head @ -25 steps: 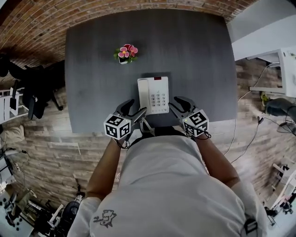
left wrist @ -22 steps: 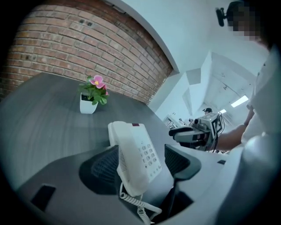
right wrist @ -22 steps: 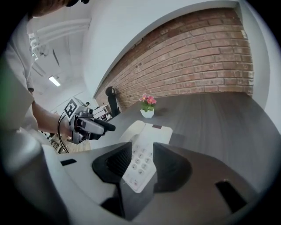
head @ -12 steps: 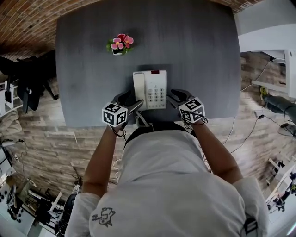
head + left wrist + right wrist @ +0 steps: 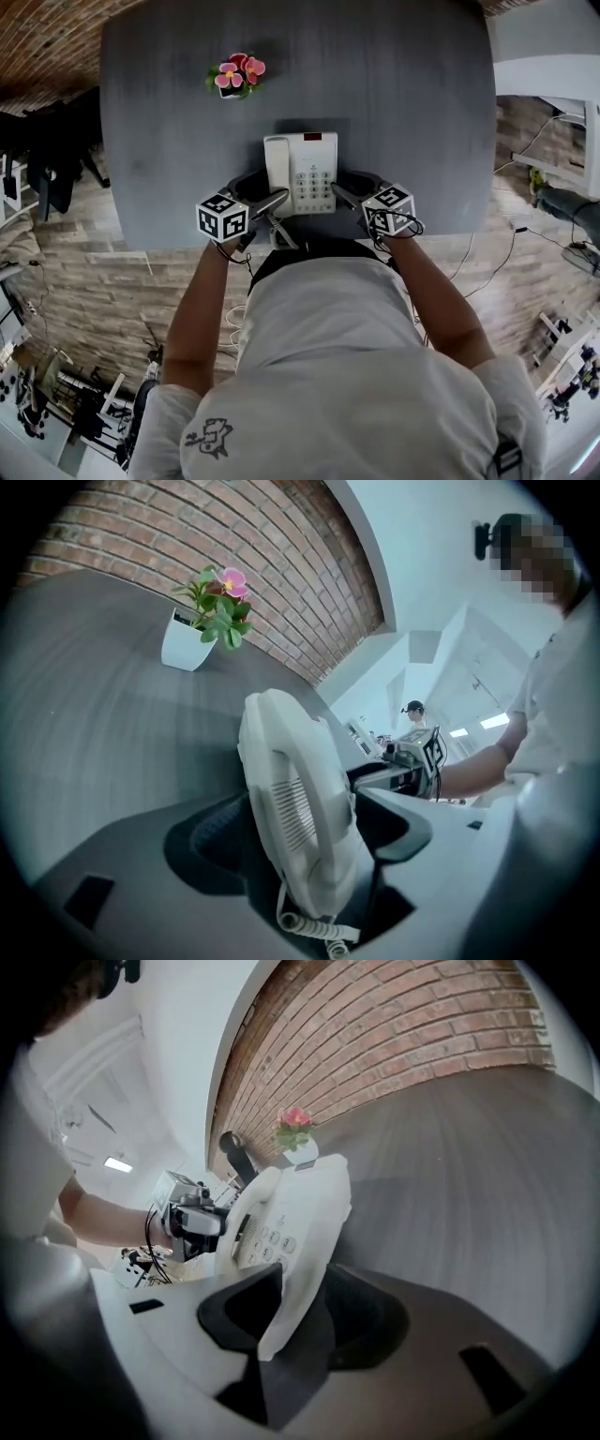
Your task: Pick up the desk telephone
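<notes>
While the desk telephone (image 5: 302, 173) lies flat on the grey table (image 5: 412, 103), close to its near edge and about midway along it, a gripper flanks it on each side. The left gripper (image 5: 265, 194) has just been opening its jaws. They now stand wide apart around the handset (image 5: 295, 808) on the telephone's left side, with no pad seen pressing on it. A coiled cord (image 5: 317, 930) curls out at the handset's near end, low between those jaws. The right gripper (image 5: 349, 187) also has its jaws apart, with the telephone's right edge beside the keypad (image 5: 267, 1241) standing between them. A potted pink flower (image 5: 232, 75) in a white pot sits far and left on the table, well apart from the telephone and both grippers. A brick wall (image 5: 187, 536) runs beyond the far edge. Dark chairs (image 5: 52, 159) stand off the table's left side, and cables (image 5: 487, 272) trail over the wooden floor on the right.
</notes>
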Demonstrator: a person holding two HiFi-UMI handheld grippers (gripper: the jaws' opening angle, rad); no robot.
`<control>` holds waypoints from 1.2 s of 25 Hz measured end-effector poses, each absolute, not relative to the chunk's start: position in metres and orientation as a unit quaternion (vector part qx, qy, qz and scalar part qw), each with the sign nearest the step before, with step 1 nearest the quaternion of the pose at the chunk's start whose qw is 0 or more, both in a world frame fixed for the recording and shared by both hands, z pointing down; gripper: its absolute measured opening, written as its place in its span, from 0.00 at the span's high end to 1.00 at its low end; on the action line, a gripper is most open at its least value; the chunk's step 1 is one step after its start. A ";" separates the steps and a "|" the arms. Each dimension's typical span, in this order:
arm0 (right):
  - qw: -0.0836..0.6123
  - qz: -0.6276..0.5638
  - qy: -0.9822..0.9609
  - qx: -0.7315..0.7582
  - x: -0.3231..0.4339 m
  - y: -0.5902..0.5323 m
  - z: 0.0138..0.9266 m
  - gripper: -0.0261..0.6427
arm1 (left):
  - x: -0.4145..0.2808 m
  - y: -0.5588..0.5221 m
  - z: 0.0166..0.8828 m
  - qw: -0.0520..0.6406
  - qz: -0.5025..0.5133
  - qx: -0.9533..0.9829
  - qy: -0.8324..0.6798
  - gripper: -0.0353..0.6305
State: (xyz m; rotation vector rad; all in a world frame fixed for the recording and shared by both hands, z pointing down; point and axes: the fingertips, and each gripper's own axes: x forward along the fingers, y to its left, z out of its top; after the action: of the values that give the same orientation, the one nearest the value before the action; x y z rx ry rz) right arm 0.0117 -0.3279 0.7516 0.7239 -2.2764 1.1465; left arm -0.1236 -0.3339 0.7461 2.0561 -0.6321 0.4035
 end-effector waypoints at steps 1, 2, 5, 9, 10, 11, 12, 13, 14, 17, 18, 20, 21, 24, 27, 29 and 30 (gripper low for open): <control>0.242 0.424 -0.834 0.259 0.011 -0.327 0.753 0.73 | -0.122 -0.334 0.748 0.463 0.162 0.834 -0.253 0.39; 0.241 0.427 -0.834 0.255 0.010 -0.326 0.754 0.73 | -0.121 -0.334 0.749 0.467 0.160 0.833 -0.250 0.39; 0.234 0.437 -0.833 0.247 0.009 -0.325 0.755 0.74 | -0.118 -0.333 0.750 0.479 0.149 0.831 -0.241 0.39; 0.214 0.451 -0.834 0.235 0.006 -0.323 0.754 0.78 | -0.116 -0.332 0.751 0.492 0.132 0.830 -0.228 0.40; 0.210 0.454 -0.834 0.232 0.005 -0.322 0.753 0.80 | -0.115 -0.331 0.751 0.493 0.130 0.830 -0.225 0.40; 0.204 0.458 -0.834 0.231 0.005 -0.322 0.753 0.81 | -0.115 -0.331 0.751 0.493 0.128 0.831 -0.223 0.40; 0.198 0.464 -0.832 0.230 0.005 -0.322 0.753 0.81 | -0.115 -0.331 0.751 0.494 0.126 0.832 -0.221 0.40; 0.190 0.471 -0.830 0.230 0.005 -0.322 0.753 0.82 | -0.115 -0.331 0.751 0.495 0.123 0.832 -0.219 0.40; 0.181 0.480 -0.827 0.230 0.005 -0.322 0.753 0.82 | -0.115 -0.331 0.751 0.497 0.119 0.832 -0.217 0.40; 0.161 0.501 -0.819 0.229 0.005 -0.322 0.753 0.83 | -0.115 -0.331 0.751 0.503 0.108 0.831 -0.213 0.40; 0.157 0.505 -0.817 0.228 0.006 -0.322 0.753 0.83 | -0.115 -0.331 0.751 0.504 0.105 0.830 -0.213 0.39; 0.153 0.509 -0.817 0.226 0.006 -0.322 0.753 0.83 | -0.115 -0.332 0.751 0.505 0.101 0.830 -0.213 0.39; 0.152 0.509 -0.817 0.225 0.006 -0.322 0.753 0.83 | -0.115 -0.332 0.750 0.504 0.100 0.830 -0.215 0.39; 0.150 0.512 -0.815 0.224 0.006 -0.322 0.752 0.84 | -0.117 -0.332 0.748 0.504 0.095 0.829 -0.223 0.42; 0.150 0.522 -0.808 0.228 0.006 -0.322 0.752 0.85 | -0.117 -0.333 0.748 0.509 0.095 0.824 -0.230 0.44; 0.148 0.530 -0.803 0.230 0.006 -0.322 0.751 0.85 | -0.117 -0.334 0.747 0.512 0.096 0.821 -0.233 0.44; 0.145 0.533 -0.801 0.231 0.006 -0.322 0.750 0.85 | -0.117 -0.335 0.745 0.514 0.094 0.820 -0.234 0.45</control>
State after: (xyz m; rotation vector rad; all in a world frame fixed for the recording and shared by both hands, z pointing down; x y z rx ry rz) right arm 0.0060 -0.3216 0.7500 0.6648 -2.3077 1.5367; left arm -0.1169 -0.3354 0.7447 1.9702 -0.5635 0.2255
